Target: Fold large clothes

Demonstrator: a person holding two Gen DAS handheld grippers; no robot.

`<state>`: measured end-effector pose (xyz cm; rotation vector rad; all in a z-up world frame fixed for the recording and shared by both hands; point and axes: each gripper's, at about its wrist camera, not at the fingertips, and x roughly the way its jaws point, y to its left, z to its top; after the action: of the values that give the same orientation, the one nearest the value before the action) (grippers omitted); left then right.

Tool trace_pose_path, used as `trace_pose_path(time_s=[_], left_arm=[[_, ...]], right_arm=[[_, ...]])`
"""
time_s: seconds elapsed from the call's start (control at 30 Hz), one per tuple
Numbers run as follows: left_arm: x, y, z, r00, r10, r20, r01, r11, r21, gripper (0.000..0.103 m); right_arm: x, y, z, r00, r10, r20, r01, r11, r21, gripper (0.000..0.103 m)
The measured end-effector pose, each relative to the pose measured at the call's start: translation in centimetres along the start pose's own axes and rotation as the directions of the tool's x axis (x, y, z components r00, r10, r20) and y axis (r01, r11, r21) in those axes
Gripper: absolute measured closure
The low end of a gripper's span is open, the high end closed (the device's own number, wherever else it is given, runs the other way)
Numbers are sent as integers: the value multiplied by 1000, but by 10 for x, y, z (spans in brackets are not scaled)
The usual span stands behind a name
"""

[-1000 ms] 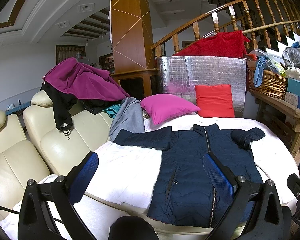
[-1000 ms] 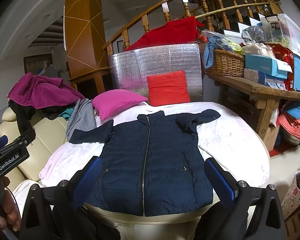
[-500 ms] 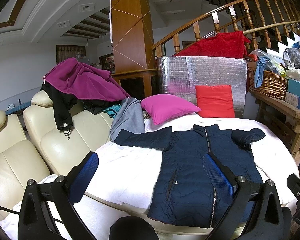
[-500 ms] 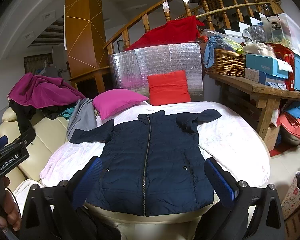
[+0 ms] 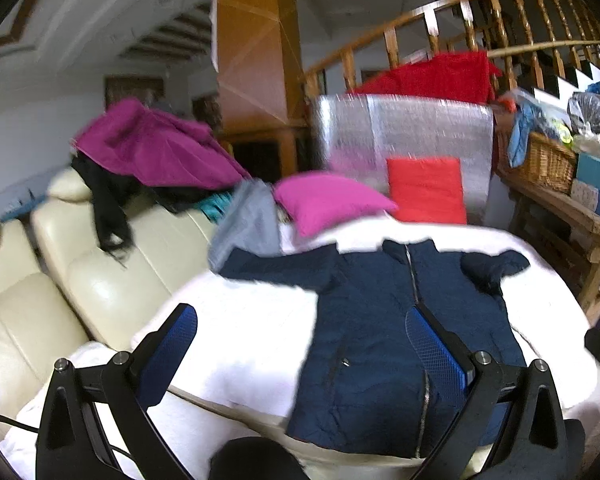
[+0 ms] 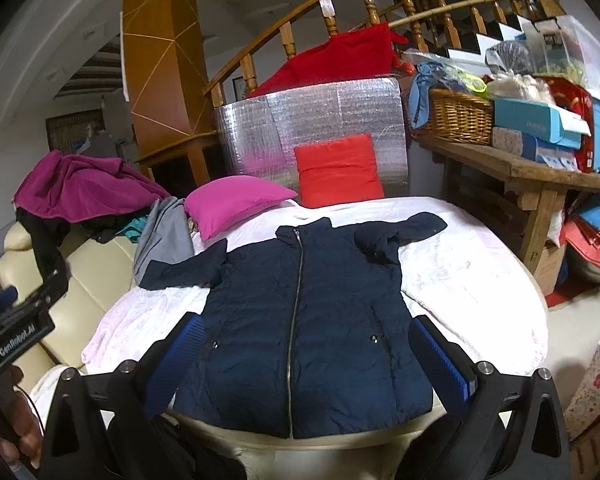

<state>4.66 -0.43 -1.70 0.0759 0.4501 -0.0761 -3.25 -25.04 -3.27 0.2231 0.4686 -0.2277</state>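
Note:
A navy puffer jacket (image 6: 304, 312) lies flat and zipped on a round table under a white cloth (image 6: 468, 280). One sleeve stretches out to the left and the other is folded back at the upper right. My right gripper (image 6: 306, 354) hovers open over the jacket's hem, touching nothing. The left wrist view, which is blurred, shows the same jacket (image 5: 384, 332) right of centre. My left gripper (image 5: 302, 344) is open above the jacket's left side and the white cloth (image 5: 240, 336). The left gripper body (image 6: 16, 328) shows at the right wrist view's left edge.
A magenta pillow (image 6: 236, 204) and a red cushion (image 6: 338, 170) sit at the table's far side against a silver foil panel (image 6: 312, 120). A cream sofa (image 5: 80, 280) piled with clothes stands left. A wooden bench (image 6: 532, 172) with a basket and boxes stands right.
The left wrist view has shifted and blurred as my left gripper moved, tipping down toward the table. The right gripper has tilted down a little. The jacket lies as before.

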Motion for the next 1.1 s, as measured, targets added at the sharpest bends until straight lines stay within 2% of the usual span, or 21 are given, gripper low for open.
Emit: trace_pose_path(time_s=[0.07, 0.17, 0.2, 0.27, 0.4, 0.5, 0.6, 0.63, 0.67, 0.73, 0.77, 0.8, 0.83, 0.87, 0.93, 1.0, 1.03, 1.1], left_arm=[[40, -9, 6, 995, -54, -90, 53, 999, -7, 0], [110, -30, 8, 972, -85, -221, 85, 996, -9, 0], [144, -39, 6, 951, -107, -290, 104, 994, -25, 0], [194, -53, 1, 919, -110, -378, 102, 994, -42, 0], [288, -85, -14, 872, -114, -476, 77, 992, -95, 0], [339, -107, -25, 855, -110, -506, 38, 988, -150, 0], [374, -126, -35, 851, -89, -518, 2, 986, -166, 0], [383, -130, -38, 855, -82, -511, -5, 986, -165, 0], [389, -133, -40, 865, -72, -497, -9, 987, -159, 0], [395, -137, -44, 900, -28, -435, -23, 993, -112, 0], [399, -139, -45, 904, 7, -428, -47, 995, -83, 0], [404, -139, -45, 894, 31, -447, -68, 995, -67, 0], [407, -140, -42, 892, 4, -453, -45, 996, -80, 1], [407, -140, -40, 899, -14, -438, -24, 996, -83, 1], [407, -145, -37, 910, 29, -413, -39, 999, -16, 1], [411, -147, -36, 911, 36, -411, -29, 999, 23, 1], [415, -147, -34, 905, 30, -425, -22, 1000, 22, 1], [420, -143, -34, 891, 0, -453, -2, 1000, -4, 1]], right_arm=[[16, -15, 12, 999, 39, -5, -39, 999, 36, 0], [52, -45, 34, 995, 93, -25, -90, 991, 100, 0], [63, -54, 39, 993, 113, -30, -109, 987, 119, 0], [97, -77, 50, 988, 143, -55, -133, 979, 155, 0], [163, -115, 65, 985, 144, -93, -122, 970, 211, 0], [226, -150, 76, 978, 176, -115, -134, 944, 300, 0], [277, -183, 83, 973, 196, -120, -138, 915, 378, 0], [297, -196, 86, 972, 200, -121, -134, 899, 416, 0], [320, -212, 88, 971, 204, -123, -126, 879, 460, 0], [364, -240, 91, 965, 228, -126, -125, 830, 544, 0], [383, -255, 90, 964, 233, -126, -117, 800, 589, 0], [398, -268, 90, 965, 233, -124, -106, 773, 626, 0], [419, -285, 88, 964, 235, -121, -93, 729, 678, 2], [437, -301, 85, 963, 244, -114, -87, 683, 725, 5], [469, -325, 77, 958, 267, -101, -81, 594, 801, 12], [497, -344, 72, 955, 276, -105, -62, 534, 843, 22], [505, -350, 67, 957, 265, -113, -42, 516, 856, 23], [522, -360, 58, 964, 245, -107, -20, 464, 886, 34]])
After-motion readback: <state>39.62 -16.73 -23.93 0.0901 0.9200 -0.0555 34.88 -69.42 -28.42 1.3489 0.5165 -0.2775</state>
